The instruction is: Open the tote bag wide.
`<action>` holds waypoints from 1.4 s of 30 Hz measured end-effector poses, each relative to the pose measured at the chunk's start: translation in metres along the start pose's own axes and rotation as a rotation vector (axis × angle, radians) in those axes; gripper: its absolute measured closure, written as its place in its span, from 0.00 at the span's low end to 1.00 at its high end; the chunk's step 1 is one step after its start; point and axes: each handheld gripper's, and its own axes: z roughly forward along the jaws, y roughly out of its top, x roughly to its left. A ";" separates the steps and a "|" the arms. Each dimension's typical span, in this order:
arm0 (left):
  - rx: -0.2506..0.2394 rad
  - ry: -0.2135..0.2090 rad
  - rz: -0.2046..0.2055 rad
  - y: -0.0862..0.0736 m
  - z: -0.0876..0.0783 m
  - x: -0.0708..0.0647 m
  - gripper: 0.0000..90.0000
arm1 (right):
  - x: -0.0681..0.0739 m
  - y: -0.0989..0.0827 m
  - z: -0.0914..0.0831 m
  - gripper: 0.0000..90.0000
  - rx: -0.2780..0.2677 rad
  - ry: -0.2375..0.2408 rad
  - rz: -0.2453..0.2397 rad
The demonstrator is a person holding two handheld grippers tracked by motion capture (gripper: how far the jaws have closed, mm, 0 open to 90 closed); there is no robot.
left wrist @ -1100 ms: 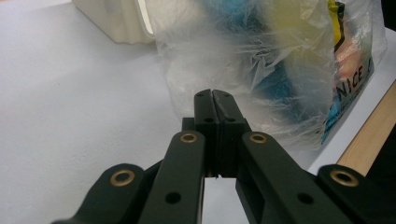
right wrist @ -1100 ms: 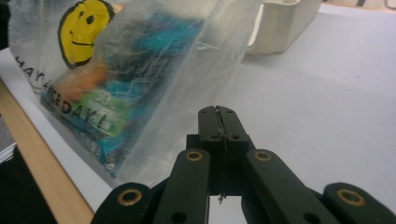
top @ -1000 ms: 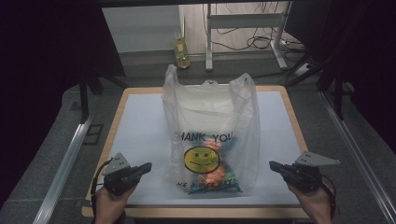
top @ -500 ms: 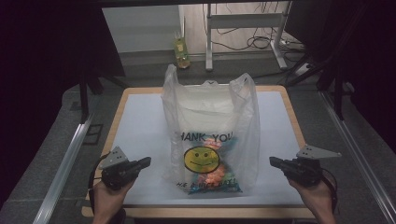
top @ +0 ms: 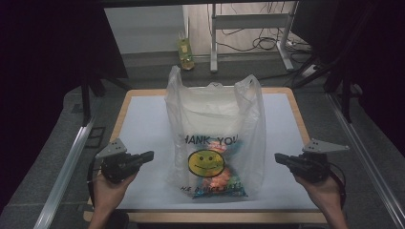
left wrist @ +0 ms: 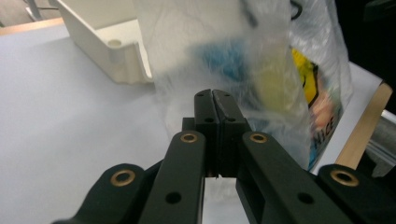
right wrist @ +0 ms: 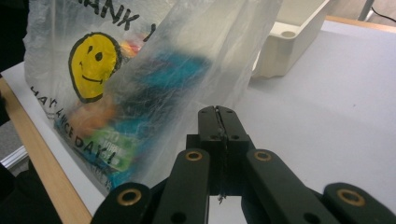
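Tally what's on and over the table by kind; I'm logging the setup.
Plastic bag: 1
White bin: 1
Grippers, left gripper and right gripper, both shut: 2
Total: 4

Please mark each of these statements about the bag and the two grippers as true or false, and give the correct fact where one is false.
1. The plastic bag stands upright in the middle of the table. True.
2. The left gripper is shut on a handle of the bag. False: its jaws are shut on nothing, beside the bag and apart from it.
3. A yellow smiley face is printed on the bag. True.
4. The right gripper has its jaws wide open. False: they are pressed together.
5. The bag is empty. False: colourful packages show through it near the bottom.
6. A white bin stands behind the bag. True.
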 end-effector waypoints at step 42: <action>-0.056 -0.033 0.017 0.090 0.000 0.031 0.99 | -0.010 0.078 0.016 0.99 -0.013 0.016 -0.029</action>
